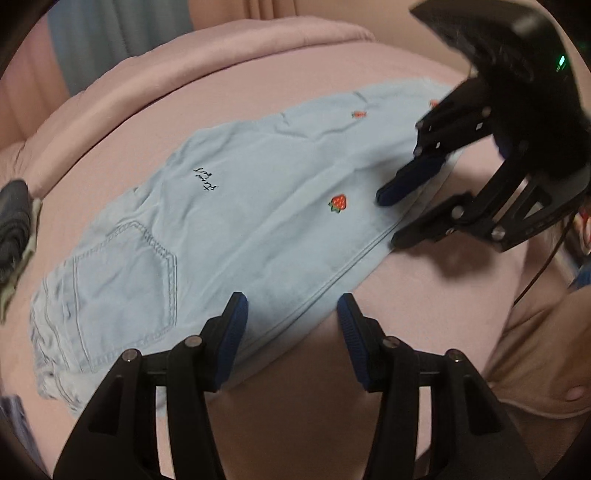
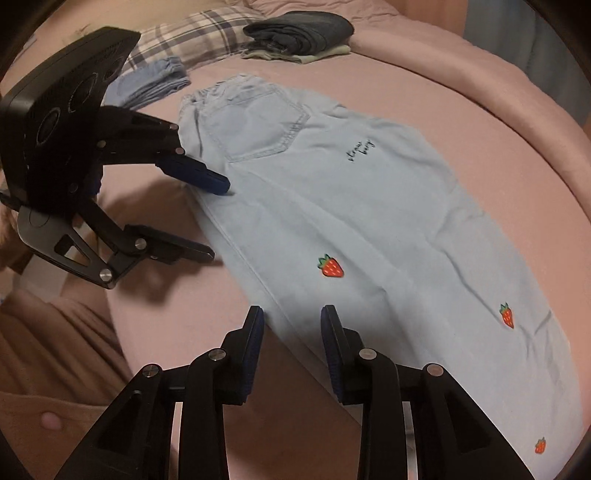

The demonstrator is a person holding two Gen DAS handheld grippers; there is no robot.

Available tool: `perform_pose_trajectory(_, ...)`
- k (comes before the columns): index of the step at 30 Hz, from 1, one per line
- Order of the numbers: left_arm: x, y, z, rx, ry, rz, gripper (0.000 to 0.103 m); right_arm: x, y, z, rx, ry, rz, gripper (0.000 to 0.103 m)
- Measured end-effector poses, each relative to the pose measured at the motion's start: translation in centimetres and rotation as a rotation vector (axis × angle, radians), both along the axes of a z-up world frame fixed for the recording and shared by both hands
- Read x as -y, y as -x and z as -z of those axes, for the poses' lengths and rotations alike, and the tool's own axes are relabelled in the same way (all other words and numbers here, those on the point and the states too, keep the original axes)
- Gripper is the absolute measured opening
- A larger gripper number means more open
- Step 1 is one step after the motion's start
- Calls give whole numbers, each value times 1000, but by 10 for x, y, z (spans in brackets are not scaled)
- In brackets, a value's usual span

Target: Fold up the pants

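Light blue pants [image 1: 236,221] with strawberry patches lie flat on a pink bed, folded lengthwise, back pocket up. My left gripper [image 1: 291,306] is open, its jaws astride the near edge of the pants close to the seat. My right gripper [image 2: 291,314] is open over the same edge further down the leg. In the left wrist view the right gripper [image 1: 388,218] shows open at the leg edge. In the right wrist view the pants [image 2: 369,206] stretch from waistband at top left to leg at bottom right, and the left gripper [image 2: 218,221] is open beside the pocket.
A stack of folded dark clothes [image 2: 299,33] sits at the far side of the bed, with a folded blue garment [image 2: 155,81] and a plaid pillow [image 2: 192,37] nearby. The pink bedsheet [image 1: 258,85] surrounds the pants. The person's tan top [image 2: 55,350] is close at the near edge.
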State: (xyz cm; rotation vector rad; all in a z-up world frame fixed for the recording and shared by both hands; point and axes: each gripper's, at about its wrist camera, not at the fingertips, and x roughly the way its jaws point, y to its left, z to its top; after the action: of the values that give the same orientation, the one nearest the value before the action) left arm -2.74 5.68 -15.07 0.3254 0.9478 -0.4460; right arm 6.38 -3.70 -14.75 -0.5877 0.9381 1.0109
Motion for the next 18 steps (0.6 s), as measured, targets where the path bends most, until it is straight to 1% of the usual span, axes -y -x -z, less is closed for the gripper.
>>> perform_pose_trajectory(2, -6, -9, 2, -5, -10, -4, 48, -3, -2, 2, 19, 6, 5, 32)
perform_pose_trajectory(4, -7, -11, 3, -14, -1, -5, 39, -8, -5, 4, 14, 20, 6, 32)
perform_pose_trajectory(5, -8, -12, 3, -14, 5, -5, 35, -8, -6, 6, 28, 24, 3, 29)
perform_pose_trajectory(6, -9, -11, 3, -19, 21, -1, 21, -15, -2, 5, 36, 28, -2, 24)
perform_pose_trajectory(7, -10, -9, 2, -21, 48, 1, 11, -16, -1, 4, 32, 28, -6, 18)
perform_pose_trajectory(8, -11, -8, 1, -19, 61, 2, 11, -15, 0, 3, 36, 18, -5, 15)
perform_pose_trajectory(9, -11, -5, -1, -4, 62, 5, 7, -14, 2, 0, 39, 5, -9, 13)
perform_pose_trajectory(11, -10, 4, -4, 9, 66, 16, 6, -10, 6, -5, 35, -18, -15, 12)
perform_pose_trajectory(13, -9, 10, -3, 2, 71, 25, 6, -5, 8, -7, 0, -38, -22, 12)
perform_pose_trajectory(15, -8, 14, 0, -12, 61, 40, 6, -3, 11, -4, -20, -38, -29, 12)
perform_pose_trajectory(17, -6, 15, 3, -15, 30, 45, 8, -7, 14, 3, -12, -11, -42, 12)
perform_pose_trajectory(18, -5, 15, 3, -4, 15, 30, 11, -9, 13, 6, -10, 0, -40, 12)
